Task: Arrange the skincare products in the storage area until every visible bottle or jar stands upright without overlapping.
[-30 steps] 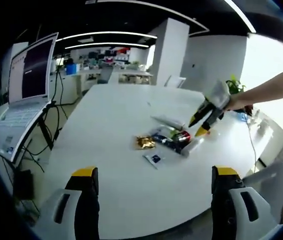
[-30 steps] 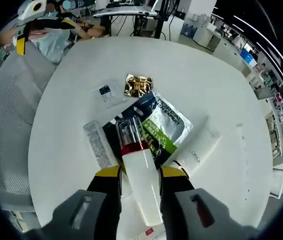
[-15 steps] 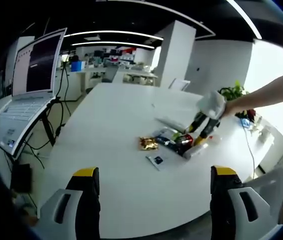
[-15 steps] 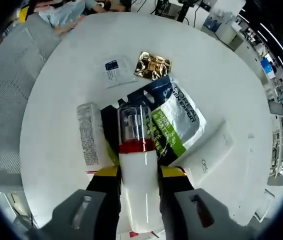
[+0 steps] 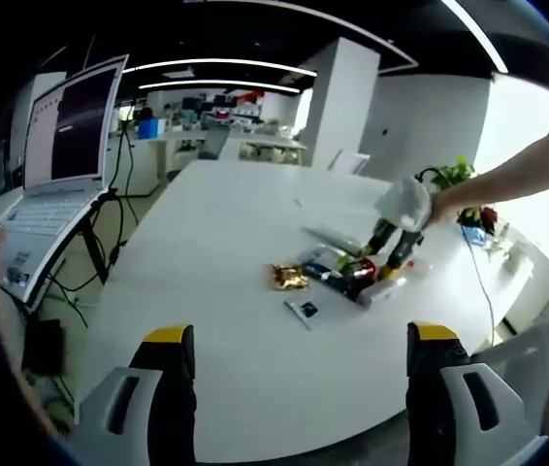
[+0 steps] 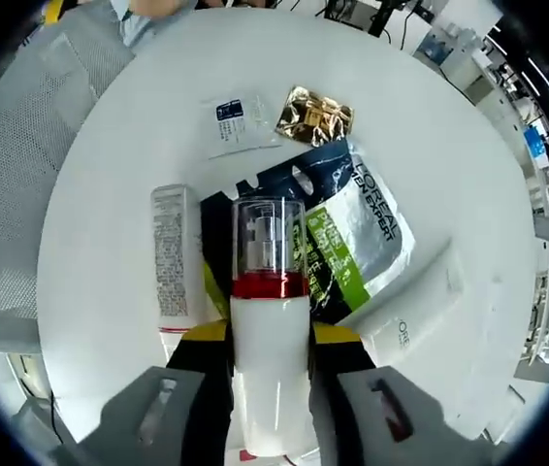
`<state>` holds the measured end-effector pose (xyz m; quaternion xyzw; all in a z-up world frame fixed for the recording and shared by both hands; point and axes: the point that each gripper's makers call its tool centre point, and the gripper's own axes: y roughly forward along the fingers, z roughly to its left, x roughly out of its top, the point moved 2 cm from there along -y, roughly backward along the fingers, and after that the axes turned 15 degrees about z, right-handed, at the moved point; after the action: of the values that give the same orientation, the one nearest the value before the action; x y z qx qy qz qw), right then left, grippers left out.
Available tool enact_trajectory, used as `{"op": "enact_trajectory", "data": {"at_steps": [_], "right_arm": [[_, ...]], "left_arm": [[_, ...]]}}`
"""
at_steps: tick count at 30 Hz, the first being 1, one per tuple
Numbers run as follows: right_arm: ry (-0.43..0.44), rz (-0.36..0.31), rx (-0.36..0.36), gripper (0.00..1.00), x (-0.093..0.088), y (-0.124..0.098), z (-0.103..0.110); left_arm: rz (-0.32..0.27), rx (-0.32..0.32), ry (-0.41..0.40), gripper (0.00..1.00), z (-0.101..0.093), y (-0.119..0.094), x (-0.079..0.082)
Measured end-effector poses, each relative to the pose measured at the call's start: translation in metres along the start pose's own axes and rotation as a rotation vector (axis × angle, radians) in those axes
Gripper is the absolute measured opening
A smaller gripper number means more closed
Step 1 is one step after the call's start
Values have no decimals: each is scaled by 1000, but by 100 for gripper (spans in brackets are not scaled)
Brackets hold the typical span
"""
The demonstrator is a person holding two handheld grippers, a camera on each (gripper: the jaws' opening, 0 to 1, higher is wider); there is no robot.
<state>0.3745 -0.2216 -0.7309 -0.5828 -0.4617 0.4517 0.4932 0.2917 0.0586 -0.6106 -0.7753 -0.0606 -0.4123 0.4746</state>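
Observation:
My right gripper point(image 6: 271, 335) is shut on a white pump bottle point(image 6: 270, 291) with a red band and a clear cap. The bottle hangs over a pile on the white table point(image 6: 110, 146). Under it lie a dark blue and green pouch point(image 6: 357, 233), a white tube point(image 6: 171, 257) to its left and another white tube point(image 6: 415, 320) to its right. A gold sachet point(image 6: 315, 116) and a small white sachet point(image 6: 236, 115) lie farther out. In the left gripper view, the right gripper point(image 5: 391, 248) stands at the pile point(image 5: 342, 272). My left gripper point(image 5: 299, 335) is open with nothing between its fingers.
A laptop point(image 5: 56, 165) on a stand with hanging cables stands left of the table. A grey mesh chair point(image 6: 13, 194) sits by the table edge. A person's arm point(image 5: 517, 175) reaches in from the right. A green plant point(image 5: 454, 173) stands at the far side.
The right gripper has come down closer to the pile with the pump bottle still in its jaws. The left gripper has stayed open and nearly still.

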Motion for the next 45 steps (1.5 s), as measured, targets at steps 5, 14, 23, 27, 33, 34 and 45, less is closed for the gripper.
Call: {"op": "enact_trajectory", "data": {"at_steps": [5,14,23,27,33,34,45], "right_arm": [[18,-33,-20,28,1,-2,1],[24,-60,-48,27,-1,-2,-2],[56,-108,-48,26,-4,-12,0],[105,-141,-63,26,-9,-19,-2],[211,-214,-93,26,-17,-37,0],[223,-223,-98,26,-19,-39,1],[453,-342,-153,26,-48,-66,10]], "left_arm": [[3,-1,8,87,-1,0,0],[0,-3,5,87,0,-1,0],[-10,-1,-4,86,0,-2,2],[-10,-2,1,86,-1,-2,2],[-13,-4,5,85,-2,-2,2],[-15,-5,4,85,-2,-3,2],[-9,-16,41,85,-7,-3,2]]}}
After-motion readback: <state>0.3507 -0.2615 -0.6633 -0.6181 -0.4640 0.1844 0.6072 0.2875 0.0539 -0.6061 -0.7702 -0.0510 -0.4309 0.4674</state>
